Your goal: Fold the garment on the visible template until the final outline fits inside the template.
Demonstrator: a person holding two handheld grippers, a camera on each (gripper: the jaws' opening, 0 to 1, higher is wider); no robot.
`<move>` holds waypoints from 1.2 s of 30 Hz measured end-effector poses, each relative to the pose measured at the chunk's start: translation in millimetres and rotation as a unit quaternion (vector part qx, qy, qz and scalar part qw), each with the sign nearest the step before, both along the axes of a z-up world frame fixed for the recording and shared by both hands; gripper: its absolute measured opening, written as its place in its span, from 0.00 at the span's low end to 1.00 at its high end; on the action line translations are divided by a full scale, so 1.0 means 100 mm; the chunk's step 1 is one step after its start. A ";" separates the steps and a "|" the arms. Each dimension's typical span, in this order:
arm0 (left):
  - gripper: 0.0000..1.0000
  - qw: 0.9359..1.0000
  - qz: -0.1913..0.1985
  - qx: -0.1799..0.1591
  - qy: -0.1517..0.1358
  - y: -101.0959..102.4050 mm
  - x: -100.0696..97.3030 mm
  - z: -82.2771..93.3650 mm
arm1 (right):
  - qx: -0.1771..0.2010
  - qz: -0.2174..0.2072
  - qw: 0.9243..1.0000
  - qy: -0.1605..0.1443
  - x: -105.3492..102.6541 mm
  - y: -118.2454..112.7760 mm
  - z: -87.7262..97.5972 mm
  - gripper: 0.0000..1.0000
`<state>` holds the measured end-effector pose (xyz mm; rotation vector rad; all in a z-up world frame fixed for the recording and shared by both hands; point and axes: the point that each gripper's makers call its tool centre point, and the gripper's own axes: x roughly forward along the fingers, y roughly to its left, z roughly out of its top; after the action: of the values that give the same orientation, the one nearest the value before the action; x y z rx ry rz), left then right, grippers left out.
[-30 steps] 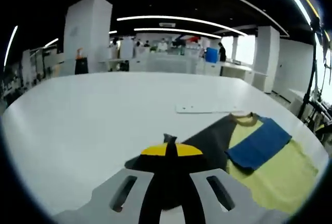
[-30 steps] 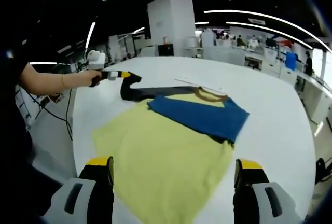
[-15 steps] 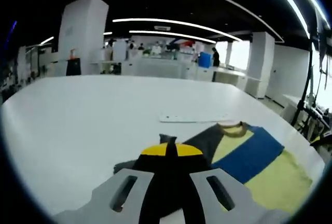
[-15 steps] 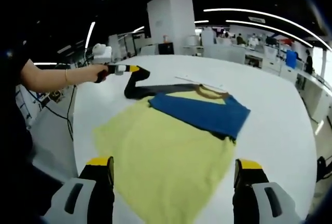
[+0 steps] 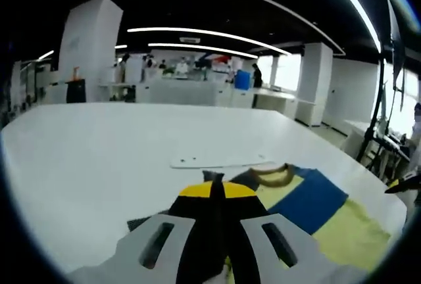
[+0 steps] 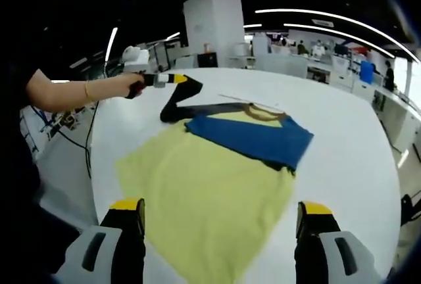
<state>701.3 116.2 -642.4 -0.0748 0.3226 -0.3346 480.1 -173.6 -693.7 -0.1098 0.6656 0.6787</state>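
One garment (image 6: 217, 192) on the white counter (image 5: 99, 152): yellow body, one blue sleeve (image 6: 253, 141) folded across the chest, one dark sleeve (image 6: 181, 103) lifted off the surface. One flat white template (image 5: 220, 162) lies just past the collar, toward the far edge. Left gripper (image 6: 172, 79), held by a hand (image 6: 135, 85), has its jaws pressed together on the dark sleeve, pulling it up near the counter's left edge. Right gripper (image 6: 220, 221) hangs above the hem at the near edge, jaws spread wide, gripping nothing. Garment hem sits close to the near edge; bare counter all round the far side and on the right, plenty of free room there.
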 end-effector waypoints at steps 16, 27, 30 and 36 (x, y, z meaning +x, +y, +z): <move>0.01 0.999 -0.042 -0.008 -0.004 -0.69 0.09 0.01 | -0.003 -0.020 1.000 0.008 -0.01 -0.07 -0.08 0.94; 0.01 0.998 -0.060 -0.031 0.000 -1.19 0.14 0.03 | 0.000 -0.023 1.000 0.017 -0.06 -0.07 -0.13 0.94; 0.01 0.997 -0.072 -0.034 0.001 -1.34 0.14 0.02 | -0.003 -0.026 0.999 0.021 -0.08 -0.10 -0.15 0.94; 0.01 0.994 -0.100 -0.037 0.000 -1.59 0.12 0.02 | -0.007 -0.036 0.999 0.025 -0.11 -0.18 -0.16 0.94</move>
<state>713.0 -42.9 -640.6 -0.1164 0.3184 -0.5448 469.5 -192.0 -709.4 -0.0809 0.7179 0.6087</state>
